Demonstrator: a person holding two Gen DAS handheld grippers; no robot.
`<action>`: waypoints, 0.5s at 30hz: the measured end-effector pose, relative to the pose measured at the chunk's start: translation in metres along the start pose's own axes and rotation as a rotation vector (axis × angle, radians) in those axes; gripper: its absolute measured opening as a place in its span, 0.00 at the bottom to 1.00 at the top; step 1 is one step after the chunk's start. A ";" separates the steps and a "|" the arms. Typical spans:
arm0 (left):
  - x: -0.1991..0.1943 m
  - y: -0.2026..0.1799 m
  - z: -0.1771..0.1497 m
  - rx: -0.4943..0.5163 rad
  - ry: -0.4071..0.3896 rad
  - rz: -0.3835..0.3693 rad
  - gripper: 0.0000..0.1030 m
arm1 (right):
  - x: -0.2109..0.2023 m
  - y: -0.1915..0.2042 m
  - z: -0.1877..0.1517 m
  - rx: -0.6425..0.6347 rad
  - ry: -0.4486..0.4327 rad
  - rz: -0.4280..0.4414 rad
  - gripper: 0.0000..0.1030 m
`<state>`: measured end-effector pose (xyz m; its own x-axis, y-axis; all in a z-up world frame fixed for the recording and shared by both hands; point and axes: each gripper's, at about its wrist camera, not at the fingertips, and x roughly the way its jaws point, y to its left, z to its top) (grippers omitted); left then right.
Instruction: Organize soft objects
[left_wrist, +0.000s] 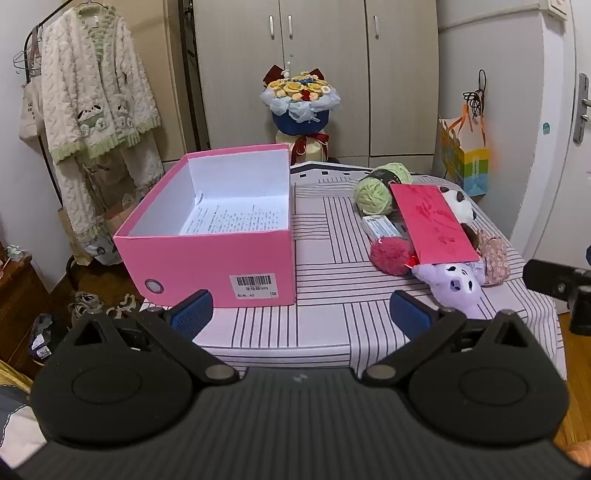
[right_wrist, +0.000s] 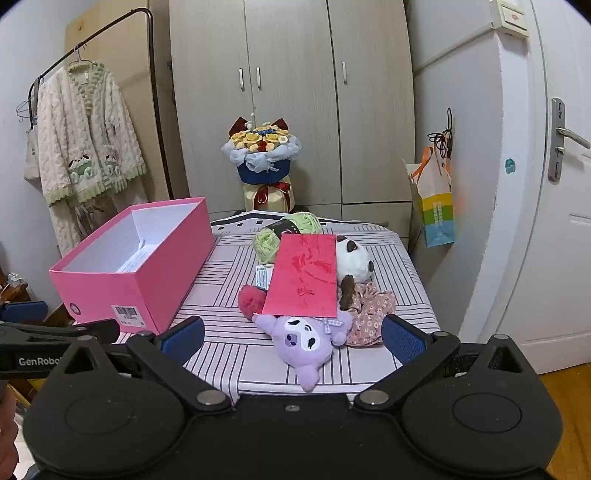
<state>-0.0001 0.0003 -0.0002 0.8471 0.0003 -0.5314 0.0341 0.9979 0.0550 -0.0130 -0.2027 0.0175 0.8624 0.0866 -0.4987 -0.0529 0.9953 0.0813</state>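
An open pink box (left_wrist: 207, 254) (right_wrist: 122, 291) stands on the left of the striped table, with only printed paper inside. To its right lies a heap of soft things: green yarn balls (left_wrist: 373, 194) (right_wrist: 267, 242), a red pompom (left_wrist: 391, 254) (right_wrist: 251, 297), a purple plush (left_wrist: 454, 282) (right_wrist: 299, 341), a panda plush (left_wrist: 460, 206) (right_wrist: 354, 262) and a floral cloth piece (left_wrist: 495, 258) (right_wrist: 369, 314). A red envelope (left_wrist: 434, 225) (right_wrist: 304, 282) lies on top of them. My left gripper (left_wrist: 301, 310) is open before the box corner. My right gripper (right_wrist: 293, 338) is open, just short of the purple plush.
The striped tablecloth (left_wrist: 332, 258) (right_wrist: 229, 266) covers a small table. Behind it stand a bouquet (left_wrist: 299, 99) (right_wrist: 262, 151) and a wardrobe. A clothes rack with a fluffy robe (left_wrist: 96, 96) (right_wrist: 85, 136) is at left; a paper bag (left_wrist: 465, 158) (right_wrist: 434, 199) hangs at right.
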 end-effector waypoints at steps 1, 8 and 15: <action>0.000 0.000 0.000 -0.001 0.002 0.000 1.00 | 0.000 0.000 0.000 -0.001 0.001 0.000 1.00; 0.002 -0.003 -0.004 -0.007 0.009 -0.010 1.00 | 0.003 0.001 -0.002 -0.007 0.002 -0.011 1.00; 0.002 0.001 -0.006 0.012 -0.013 -0.043 1.00 | 0.002 0.001 -0.004 -0.019 0.007 -0.012 1.00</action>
<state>-0.0014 0.0013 -0.0065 0.8514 -0.0439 -0.5226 0.0775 0.9961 0.0426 -0.0136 -0.2014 0.0135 0.8596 0.0749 -0.5055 -0.0522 0.9969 0.0590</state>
